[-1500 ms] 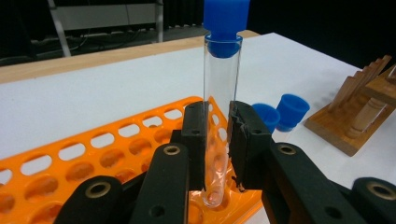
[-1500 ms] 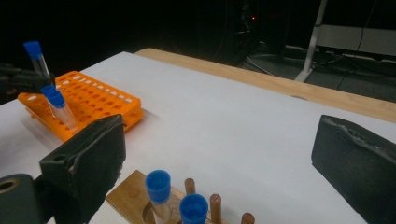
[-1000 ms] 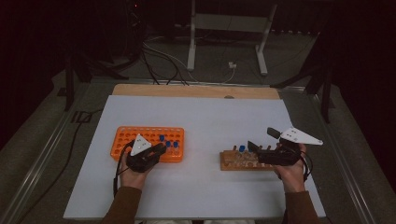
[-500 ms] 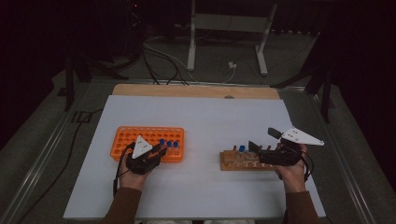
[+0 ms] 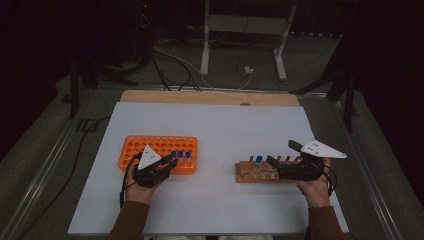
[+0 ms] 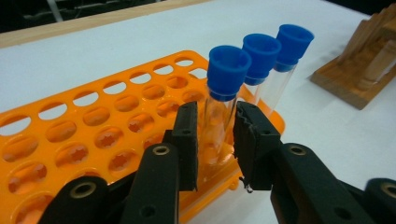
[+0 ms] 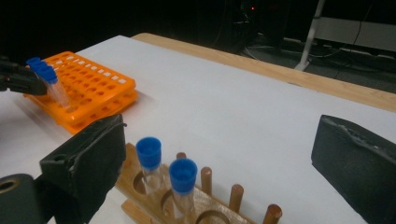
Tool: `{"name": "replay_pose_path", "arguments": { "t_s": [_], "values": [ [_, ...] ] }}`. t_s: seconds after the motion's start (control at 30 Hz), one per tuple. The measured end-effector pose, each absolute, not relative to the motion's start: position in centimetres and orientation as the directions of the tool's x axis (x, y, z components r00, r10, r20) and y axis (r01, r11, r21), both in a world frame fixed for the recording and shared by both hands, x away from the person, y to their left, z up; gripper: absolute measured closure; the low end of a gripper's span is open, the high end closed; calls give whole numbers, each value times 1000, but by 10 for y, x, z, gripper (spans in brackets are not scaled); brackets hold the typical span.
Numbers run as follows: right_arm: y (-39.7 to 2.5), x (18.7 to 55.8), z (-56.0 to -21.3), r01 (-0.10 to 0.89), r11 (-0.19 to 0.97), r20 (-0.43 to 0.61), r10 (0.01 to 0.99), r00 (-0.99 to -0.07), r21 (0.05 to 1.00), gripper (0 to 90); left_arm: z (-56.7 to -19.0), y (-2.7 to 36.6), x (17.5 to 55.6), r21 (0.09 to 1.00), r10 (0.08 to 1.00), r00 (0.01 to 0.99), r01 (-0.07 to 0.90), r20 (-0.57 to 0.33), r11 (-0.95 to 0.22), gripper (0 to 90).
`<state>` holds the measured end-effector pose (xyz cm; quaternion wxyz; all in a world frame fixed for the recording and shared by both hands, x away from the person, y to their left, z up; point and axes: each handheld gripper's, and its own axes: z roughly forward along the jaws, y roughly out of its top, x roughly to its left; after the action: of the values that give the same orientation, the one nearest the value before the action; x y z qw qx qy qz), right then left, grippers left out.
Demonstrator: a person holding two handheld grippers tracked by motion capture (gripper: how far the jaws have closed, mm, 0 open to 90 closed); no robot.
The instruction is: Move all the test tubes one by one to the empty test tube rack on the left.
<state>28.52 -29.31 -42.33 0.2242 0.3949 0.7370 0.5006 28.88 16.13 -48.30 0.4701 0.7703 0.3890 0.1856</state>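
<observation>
Left gripper (image 6: 215,140): jaws closing around nearest tube (image 6: 221,107), pull straight up from orange rack (image 6: 93,140).
Right gripper (image 7: 219,154): jaws wide open, empty.

orange rack (image 6: 93,135), blue caps (image 6: 229,65), wooden-brown stand (image 7: 187,205)

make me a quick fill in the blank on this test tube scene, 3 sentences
1. The left gripper has its jaws around a tube standing in the ____ rack.
2. All the tube caps are ____.
3. The wooden rack by the right gripper holds ____ capped tubes.

Missing words: orange; blue; two
</observation>
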Motion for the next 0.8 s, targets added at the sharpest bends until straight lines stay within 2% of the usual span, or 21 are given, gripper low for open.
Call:
{"name": "replay_pose_path", "arguments": {
  "t_s": [0.23,0.33,0.4,0.47,0.6,0.8],
  "values": [
    [-297,288,-439,398,225,83,776,-625,889,87,-475,171,283,895,772,623,407,-124,-185,531],
    [-296,291,-447,417,237,90,774,-627,877,149,-473,176,281,906,773,617,397,-147,-145,455],
    [-295,291,-451,421,244,97,760,-642,874,209,-471,178,280,909,780,607,395,-151,-131,392],
    [-293,290,-455,416,263,82,756,-649,870,310,-469,180,280,912,787,597,393,-155,-118,334],
    [-288,288,-460,397,297,43,752,-658,869,483,-467,179,281,910,797,579,403,-169,-99,156],
    [-281,286,-462,376,336,9,735,-679,864,657,-467,178,283,904,807,564,418,-176,-95,21]
  ]
}}
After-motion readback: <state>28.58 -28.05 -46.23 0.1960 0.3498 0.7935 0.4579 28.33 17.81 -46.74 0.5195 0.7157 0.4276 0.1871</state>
